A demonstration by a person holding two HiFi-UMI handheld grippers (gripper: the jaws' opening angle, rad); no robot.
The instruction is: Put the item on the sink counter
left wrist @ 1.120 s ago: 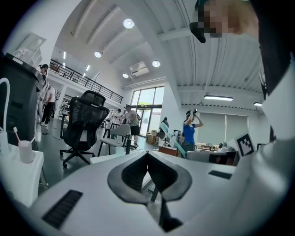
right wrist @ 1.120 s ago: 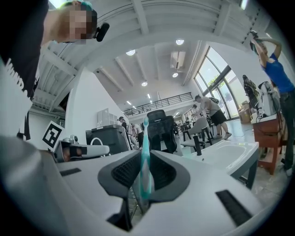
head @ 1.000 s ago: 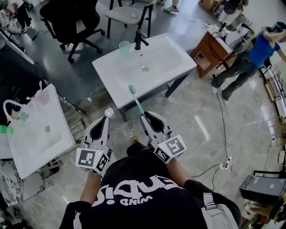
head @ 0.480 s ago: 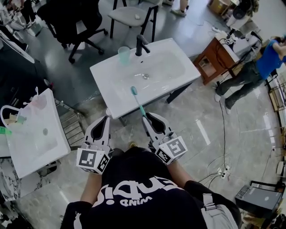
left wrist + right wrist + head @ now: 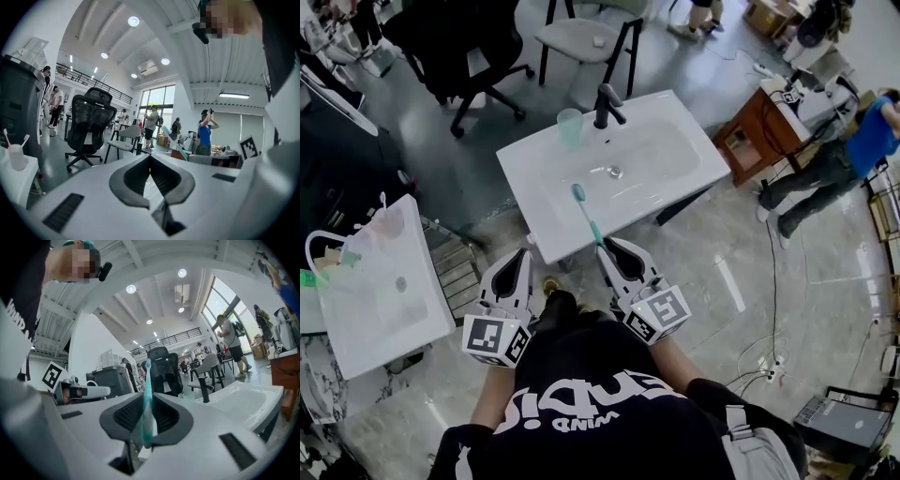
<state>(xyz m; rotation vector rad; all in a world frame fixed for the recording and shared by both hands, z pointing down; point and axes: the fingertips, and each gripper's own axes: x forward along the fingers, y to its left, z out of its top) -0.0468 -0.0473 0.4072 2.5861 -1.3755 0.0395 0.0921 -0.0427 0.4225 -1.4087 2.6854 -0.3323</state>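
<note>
A teal and white toothbrush (image 5: 586, 215) sticks forward out of my right gripper (image 5: 604, 247), whose jaws are shut on its handle; its head reaches over the front edge of the white sink counter (image 5: 534, 159). In the right gripper view the toothbrush (image 5: 147, 399) stands upright between the pads. My left gripper (image 5: 523, 257) hovers beside it over the floor, shut with nothing in it; in the left gripper view the left gripper (image 5: 150, 161) shows its jaws meeting. On the counter stand a black faucet (image 5: 605, 105) and a pale green cup (image 5: 570, 126).
A second white sink (image 5: 366, 281) with a pink cup (image 5: 386, 221) lies at the left. Black office chair (image 5: 459, 47) and grey chair (image 5: 586, 39) stand behind the counter. A wooden stand (image 5: 764, 127) and a person in blue (image 5: 844, 150) are at the right. Cables (image 5: 769, 347) run across the floor.
The sink counter has come closer and shifted a little right in the head view. The toothbrush head now overlaps the counter's front part. Both grippers keep their grip state.
</note>
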